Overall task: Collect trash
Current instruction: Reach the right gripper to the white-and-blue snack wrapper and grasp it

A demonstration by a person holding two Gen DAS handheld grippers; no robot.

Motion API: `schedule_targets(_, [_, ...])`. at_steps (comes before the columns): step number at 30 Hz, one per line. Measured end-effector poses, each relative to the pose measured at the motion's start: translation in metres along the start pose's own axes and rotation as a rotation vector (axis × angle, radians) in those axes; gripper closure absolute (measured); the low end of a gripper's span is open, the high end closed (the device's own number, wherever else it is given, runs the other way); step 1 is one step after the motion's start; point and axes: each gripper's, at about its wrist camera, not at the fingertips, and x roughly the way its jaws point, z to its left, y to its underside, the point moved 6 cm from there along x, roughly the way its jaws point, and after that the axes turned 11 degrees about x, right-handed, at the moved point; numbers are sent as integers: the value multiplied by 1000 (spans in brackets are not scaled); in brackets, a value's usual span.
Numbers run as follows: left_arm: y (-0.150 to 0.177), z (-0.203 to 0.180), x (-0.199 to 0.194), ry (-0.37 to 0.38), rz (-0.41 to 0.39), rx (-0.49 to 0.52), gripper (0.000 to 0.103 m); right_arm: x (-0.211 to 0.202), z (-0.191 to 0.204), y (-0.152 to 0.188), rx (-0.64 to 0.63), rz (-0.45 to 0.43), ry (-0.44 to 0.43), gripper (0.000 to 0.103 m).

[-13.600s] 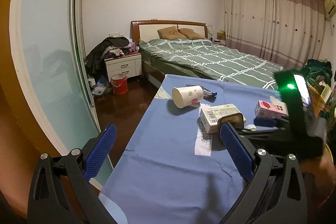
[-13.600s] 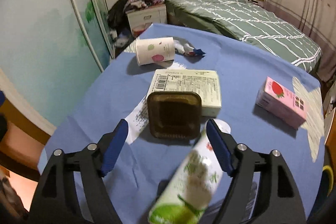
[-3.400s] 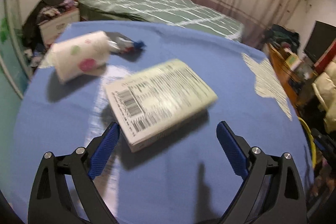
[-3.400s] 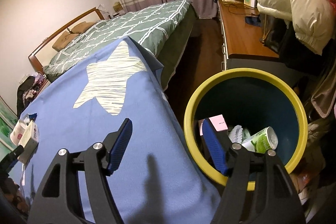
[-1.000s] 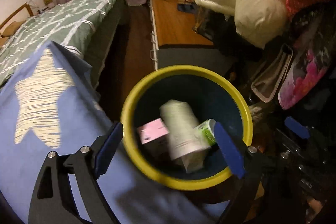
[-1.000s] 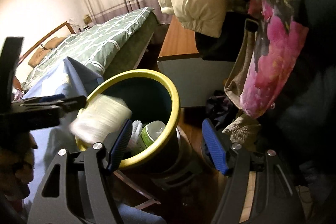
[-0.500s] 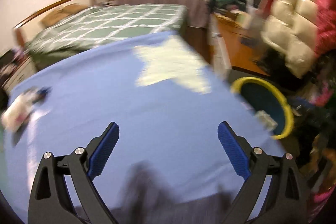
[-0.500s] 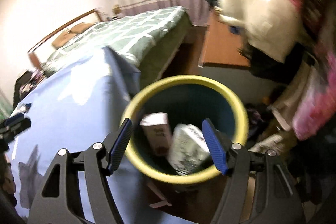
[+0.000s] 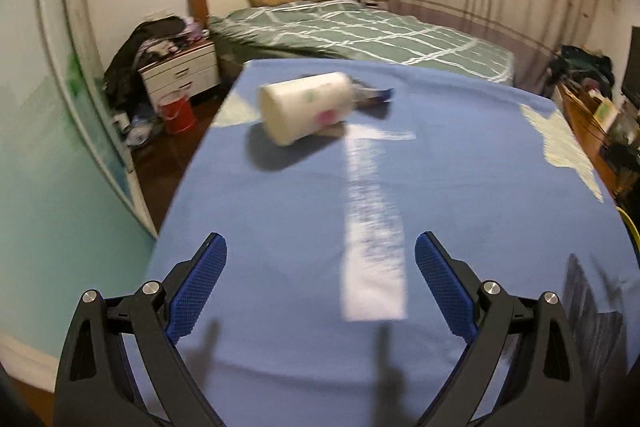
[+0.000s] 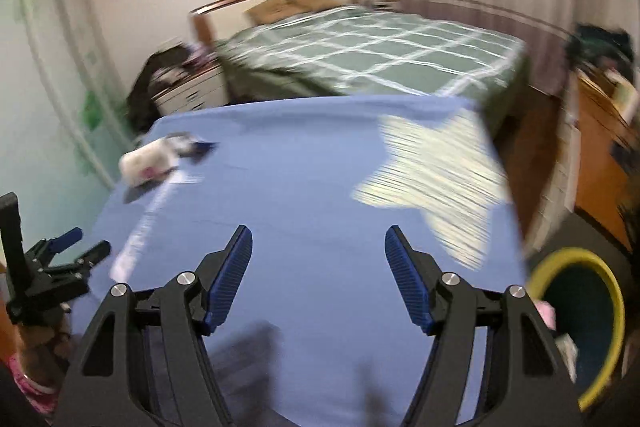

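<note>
A white paper cup [image 9: 306, 107] lies on its side at the far end of the blue tablecloth [image 9: 300, 235], with a dark crumpled wrapper [image 9: 370, 95] right behind it. Both show small in the right wrist view, the cup [image 10: 148, 163] and the wrapper [image 10: 192, 147]. My left gripper [image 9: 320, 287] is open and empty over the near half of the table, well short of the cup; it also shows in the right wrist view [image 10: 68, 251]. My right gripper [image 10: 318, 275] is open and empty above the table. The yellow-rimmed bin [image 10: 580, 327] stands at the lower right and holds trash.
A green plaid bed [image 9: 352, 27] lies beyond the table. A white nightstand [image 9: 180, 75] piled with clothes and a red bucket [image 9: 176, 115] stand at the left. A wooden desk [image 10: 600, 131] is at the right. A glass sliding door [image 9: 48, 131] runs along the left.
Both grippers have swung away from the bin toward the table's far end. The left one now faces the cup, which looks much nearer. The bin has slid to the right view's lower right.
</note>
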Motion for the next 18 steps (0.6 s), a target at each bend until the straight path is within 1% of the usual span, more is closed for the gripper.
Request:
schedule_targets(1, [4,9,1,-3,3,-11,9,8,14,-3,-19,10,-14,38])
schedule_targets(4, [13,18,2,1,7,-38,9,41,59,-15,-76,41,-46,38])
schedule_targets(6, [15,17,3,3,8,-43,9,67,84,-25,-96,67,-84,38])
schedule_targets(8, [16,15,2,13,10,-56,9,87,102,-33,-112,84,-88,38])
schedule_targets(10, [18,17,-1,19,3,-74,9,114,121,-41,-143,95,-86,42])
schedule_targets(11, [18,16,-1,22,5,-79,9,131,130,-46,-161,110,-84,43])
schedule_targets(15, [19,19,2,32,20,-109,9,162,151,-62,-193,130,-83,49])
schedule_targets(18, [21,19,3,29,32,-118,9,185,166,-74,-227,133,-98,50])
